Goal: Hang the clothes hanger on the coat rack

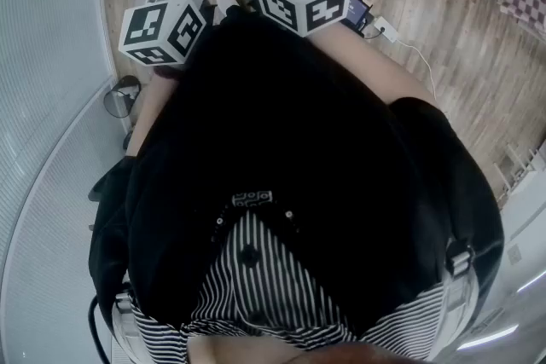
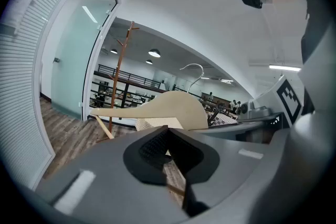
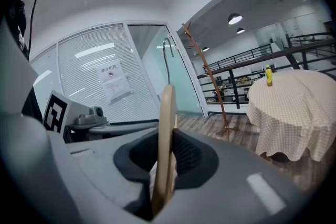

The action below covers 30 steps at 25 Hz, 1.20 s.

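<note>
Left gripper view: clothes hanger (image 2: 170, 105) sits just past the tips of the left tool (image 2: 168, 139). Pale wood, broadside on, wire hook (image 2: 192, 67) up. Jaws narrow. A thin pale rod of the hanger crosses the gap low down and the pads look closed on it; contact pt partly masked by the tool body. Hanger's right end is cut off behind the other tool.

Right gripper view: hanger edge-on, upright, clamped btw the pads of the right tool (image 3: 167, 149). Its lower part is lost in shadow inside the jaws.

Coat rack (image 3: 210, 78): brown pole w/ branch pegs, mid-frame, on the wood floor (image 3: 210, 123), well apart from the hanger. Round bench w/ checked cloth (image 3: 289, 113) at right, yellow bottle (image 3: 269, 76) on it, label too small to read.

Head view: person's torso (image 1: 299, 166) in black fills the frame. Only the marker cubes (image 1: 162, 30) and finger backs of both tools show at the top edge. Hanger hidden beyond them; rack out of frame.
</note>
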Available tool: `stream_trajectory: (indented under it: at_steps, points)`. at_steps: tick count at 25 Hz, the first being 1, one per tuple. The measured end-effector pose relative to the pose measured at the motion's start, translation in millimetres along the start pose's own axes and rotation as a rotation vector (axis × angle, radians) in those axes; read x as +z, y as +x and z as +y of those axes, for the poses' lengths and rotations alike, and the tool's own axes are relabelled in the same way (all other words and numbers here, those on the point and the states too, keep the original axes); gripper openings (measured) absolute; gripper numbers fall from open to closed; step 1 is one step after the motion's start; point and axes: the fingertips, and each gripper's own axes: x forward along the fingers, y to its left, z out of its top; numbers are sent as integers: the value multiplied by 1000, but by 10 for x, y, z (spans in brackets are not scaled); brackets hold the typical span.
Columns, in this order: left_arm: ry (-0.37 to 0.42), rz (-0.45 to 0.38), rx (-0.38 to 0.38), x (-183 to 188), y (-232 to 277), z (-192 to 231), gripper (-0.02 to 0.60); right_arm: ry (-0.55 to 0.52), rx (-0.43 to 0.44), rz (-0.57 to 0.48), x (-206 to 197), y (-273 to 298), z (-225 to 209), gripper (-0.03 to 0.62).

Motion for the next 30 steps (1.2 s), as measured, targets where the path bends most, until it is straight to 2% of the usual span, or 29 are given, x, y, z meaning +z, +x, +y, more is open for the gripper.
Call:
stream_trajectory:
  at_steps: [3, 8, 11, 15, 20, 26, 30]
  points:
    - [10, 6, -14, 45, 108, -214, 0, -16, 6, -11, 144, -139, -100, 61]
    - [0, 5, 12, 138, 243, -528, 0, -42, 58, -9, 280, -453, -222, 61]
    - [25, -8, 31, 277, 176, -616, 0, -66, 81, -20, 406, -556, -143, 61]
    - [16, -6, 71, 515, 113, -757, 0, -66, 109, -13, 644, -711, -79, 61]
    - [19, -22, 55, 150, 95, -577, 0, -92, 112, -11, 300, -528, -77, 61]
    - [42, -36, 37, 298, 143, -829, 0, -82, 86, -39, 438, -762, -162, 61]
    - [63, -33, 25, 132, 262, -793, 0, -81, 76, -50, 296, -701, -294, 61]
